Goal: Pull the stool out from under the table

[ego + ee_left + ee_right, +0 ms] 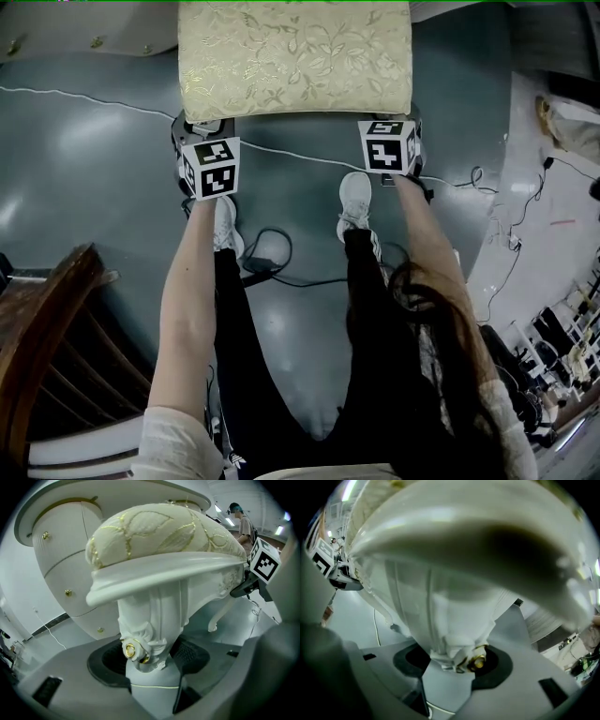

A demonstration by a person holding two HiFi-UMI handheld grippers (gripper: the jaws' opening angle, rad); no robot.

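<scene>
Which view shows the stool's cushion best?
Head view: the cushion shows most of its patterned top from above. Left gripper view shows only its bulging side; right gripper view, at most a blurred sliver.

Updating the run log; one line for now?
left gripper: shut on white carved stool leg | right gripper: shut on opposite leg

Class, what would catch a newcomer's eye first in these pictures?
The stool, with its cream leaf-patterned cushion, fills the head view's top centre. At its near corners the left gripper and right gripper each clamp a white carved leg with gold trim. A dark wooden chair sits lower left.
</scene>
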